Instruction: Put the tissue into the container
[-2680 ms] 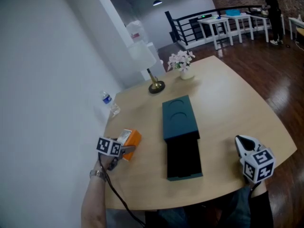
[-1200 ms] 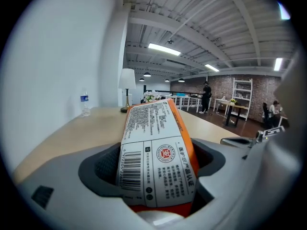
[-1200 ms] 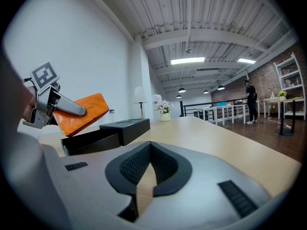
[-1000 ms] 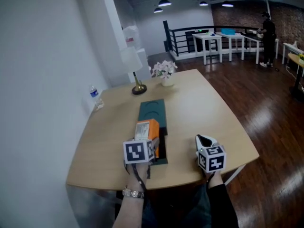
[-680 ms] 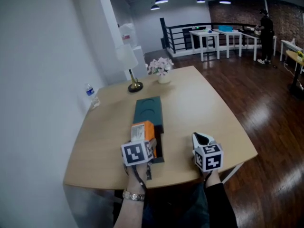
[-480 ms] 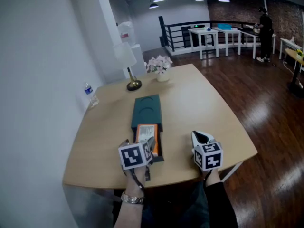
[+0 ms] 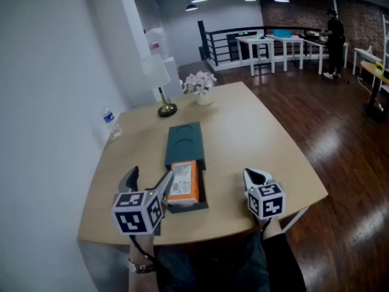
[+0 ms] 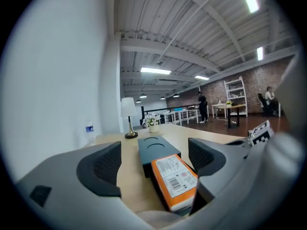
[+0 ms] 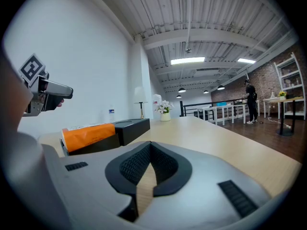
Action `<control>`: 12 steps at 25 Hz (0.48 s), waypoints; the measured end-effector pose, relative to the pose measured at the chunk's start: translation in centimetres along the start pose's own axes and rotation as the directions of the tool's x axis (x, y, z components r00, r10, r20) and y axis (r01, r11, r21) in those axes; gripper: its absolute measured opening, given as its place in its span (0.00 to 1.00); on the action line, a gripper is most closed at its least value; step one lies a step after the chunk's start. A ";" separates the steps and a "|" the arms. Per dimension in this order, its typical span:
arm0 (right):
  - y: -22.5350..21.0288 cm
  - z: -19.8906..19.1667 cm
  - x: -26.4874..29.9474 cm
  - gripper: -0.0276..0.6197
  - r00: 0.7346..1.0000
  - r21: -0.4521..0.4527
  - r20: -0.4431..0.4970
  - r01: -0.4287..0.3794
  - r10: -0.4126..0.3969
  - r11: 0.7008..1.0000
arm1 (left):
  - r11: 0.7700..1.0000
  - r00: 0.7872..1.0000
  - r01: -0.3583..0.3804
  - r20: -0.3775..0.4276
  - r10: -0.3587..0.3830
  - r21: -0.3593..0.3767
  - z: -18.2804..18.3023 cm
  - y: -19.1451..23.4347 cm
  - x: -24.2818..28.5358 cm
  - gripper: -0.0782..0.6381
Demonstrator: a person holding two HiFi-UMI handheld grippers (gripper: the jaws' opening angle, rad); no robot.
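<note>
The orange tissue pack (image 7: 184, 182) lies flat in the open tray of the dark teal container (image 7: 185, 140), label side up. My left gripper (image 7: 149, 176) hangs just left of and nearer than the pack, jaws open, nothing between them. In the left gripper view the pack (image 8: 175, 174) lies ahead of the spread pads, in front of the container's lid (image 8: 156, 146). My right gripper (image 7: 254, 178) is shut and empty near the table's front edge, right of the container. The right gripper view has the pack (image 9: 88, 132) and the left gripper (image 9: 48, 92) at its left.
A lamp (image 7: 159, 84) and a vase of flowers (image 7: 200, 87) stand at the table's far end, and a water bottle (image 7: 110, 121) by the white wall at the left. The round wooden table (image 7: 261, 139) drops off to dark floor on the right.
My left gripper carried the orange pack from the table's left to the container, set it in the tray, let go and drew back to the left. The right gripper barely moved.
</note>
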State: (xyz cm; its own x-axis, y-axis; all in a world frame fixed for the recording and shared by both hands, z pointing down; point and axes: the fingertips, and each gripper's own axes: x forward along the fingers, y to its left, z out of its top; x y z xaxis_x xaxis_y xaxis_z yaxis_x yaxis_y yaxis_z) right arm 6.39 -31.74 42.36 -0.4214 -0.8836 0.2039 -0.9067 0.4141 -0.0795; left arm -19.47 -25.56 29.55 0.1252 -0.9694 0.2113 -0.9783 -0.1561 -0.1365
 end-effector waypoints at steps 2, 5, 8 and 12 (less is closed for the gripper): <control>0.0 0.0 0.0 0.05 1.000 0.000 0.001 0.000 0.000 1.000 | 0.999 1.000 0.013 0.024 -0.014 0.052 -0.5 1.6 -1.3 0.70; -0.1 0.0 -0.1 0.05 1.000 0.002 0.000 -0.003 0.003 1.000 | 0.999 0.999 0.048 0.019 -0.049 0.016 -4.5 4.4 -1.6 0.45; -0.1 -0.1 -0.1 0.05 1.000 0.005 -0.004 -0.007 0.007 1.000 | 0.994 0.996 0.069 -0.046 -0.073 -0.088 -10.6 6.9 -0.5 0.25; -0.3 -0.2 -0.2 0.05 1.000 0.007 -0.005 -0.004 0.004 1.000 | 0.996 0.995 0.040 -0.087 -0.047 -0.085 -14.8 7.9 0.7 0.11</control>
State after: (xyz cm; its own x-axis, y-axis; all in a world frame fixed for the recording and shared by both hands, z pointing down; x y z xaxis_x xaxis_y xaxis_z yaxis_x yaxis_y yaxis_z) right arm 6.77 -31.61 42.53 -0.4253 -0.8807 0.2085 -0.9050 0.4163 -0.0873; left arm -29.56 -24.62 42.91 0.1566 -0.9407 0.3011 -0.9830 -0.1780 -0.0450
